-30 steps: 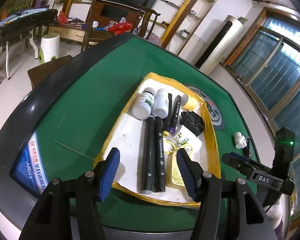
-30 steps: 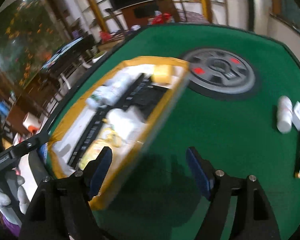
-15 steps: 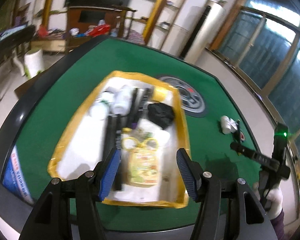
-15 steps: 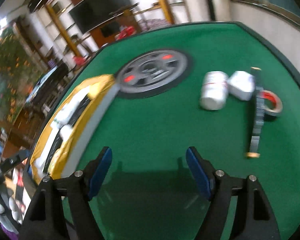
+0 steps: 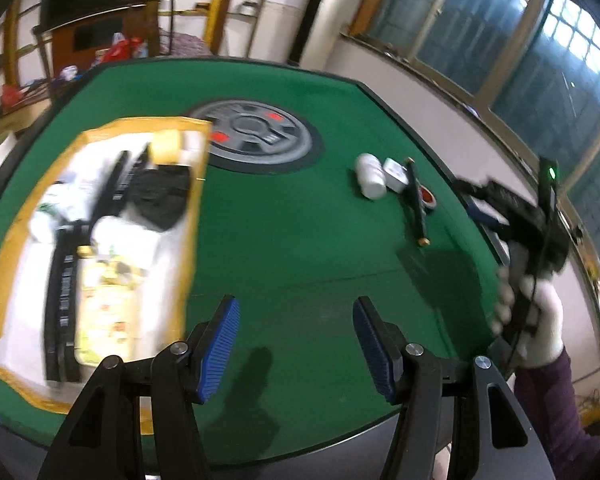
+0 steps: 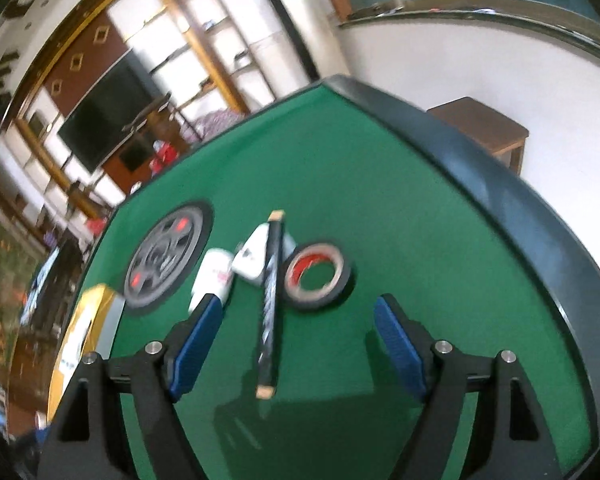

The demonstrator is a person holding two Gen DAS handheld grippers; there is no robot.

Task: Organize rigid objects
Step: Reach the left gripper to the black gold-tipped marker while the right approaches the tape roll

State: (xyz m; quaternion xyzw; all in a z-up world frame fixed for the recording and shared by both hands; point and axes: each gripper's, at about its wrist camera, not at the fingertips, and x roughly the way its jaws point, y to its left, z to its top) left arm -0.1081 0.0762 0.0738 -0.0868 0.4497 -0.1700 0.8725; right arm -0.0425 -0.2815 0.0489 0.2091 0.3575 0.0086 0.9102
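Note:
A yellow-rimmed tray (image 5: 188,240) holds white bottles, black sticks and a yellow packet at the left of the green table. Loose on the felt lie a white bottle (image 5: 370,176) (image 6: 214,274), a small white box (image 5: 396,169) (image 6: 252,258), a black stick with tan ends (image 5: 416,204) (image 6: 270,304) and a black tape roll with a red core (image 5: 427,197) (image 6: 318,276). My left gripper (image 5: 296,344) is open and empty above bare felt, right of the tray. My right gripper (image 6: 298,342) is open and empty, straddling the near end of the stick. It also shows in the left wrist view (image 5: 484,212).
A grey round plate with red marks (image 5: 256,136) (image 6: 166,256) is set in the table's middle. The table's dark raised edge (image 6: 520,216) runs close on the right. Shelves, a television and chairs stand behind the table.
Both views have swung right, away from the tray. The right gripper has come close over the loose stick, bottle, box and tape roll. The left gripper now faces bare felt beside the tray.

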